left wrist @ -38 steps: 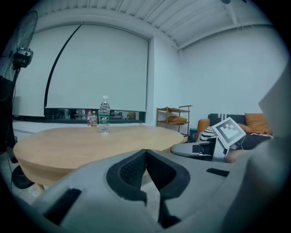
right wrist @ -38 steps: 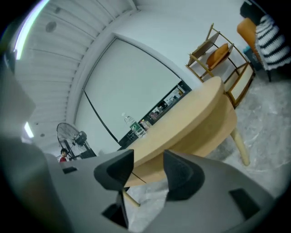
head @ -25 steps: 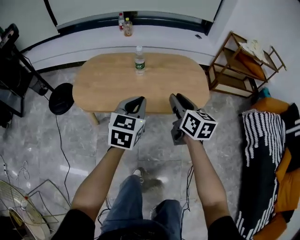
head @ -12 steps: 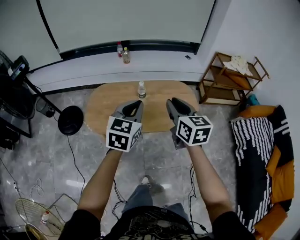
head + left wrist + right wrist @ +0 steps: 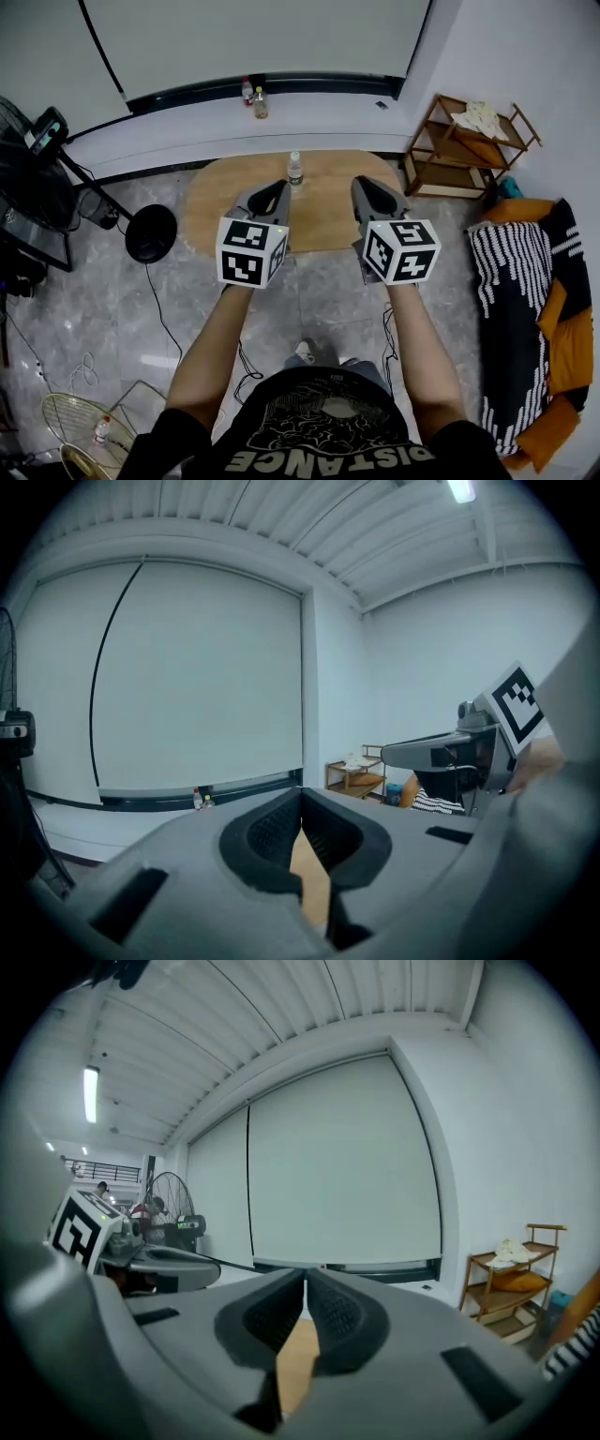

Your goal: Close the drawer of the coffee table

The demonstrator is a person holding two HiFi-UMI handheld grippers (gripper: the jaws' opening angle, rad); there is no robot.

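**Head view.** One oval wooden coffee table (image 5: pixel 323 211) stands on the grey floor (image 5: pixel 94 309), beyond and below both grippers. Its drawer cannot be made out from above. One clear bottle (image 5: pixel 295 170) stands upright near the tabletop's far edge, its label too small to read. Two small bottles (image 5: pixel 261 101) stand side by side on the white ledge (image 5: pixel 187 117) by the wall. One wooden rack (image 5: pixel 469 141) stands at the right. The left gripper (image 5: pixel 272 192) and the right gripper (image 5: pixel 373 192) are held level with each other and apart, and each carries one marker cube. The person's black shirt (image 5: pixel 328 422) reads "DISTANCE", upside down in this view. A second ago the table filled more of the view, just under the grippers. Now it looks smaller and lower, both grippers have risen, and the shirt has come into sight. The clear bottle has kept its place.

**Left gripper view.** The jaws of the left gripper (image 5: pixel 301 792) are pressed together at the tips with nothing between them. A sliver of the wooden tabletop shows through the gap behind the tips. The right gripper (image 5: pixel 436 752) shows at the right. The two small bottles (image 5: pixel 202 801) and the rack (image 5: pixel 356 772) are in the background.

**Right gripper view.** The jaws of the right gripper (image 5: pixel 305 1274) have just been closing and now meet at the tips, pinching nothing. Tabletop wood shows below them. The left gripper (image 5: pixel 159 1265) shows at the left, with one standing fan (image 5: pixel 173 1199) behind it. The rack (image 5: pixel 511 1288) stands at the right.
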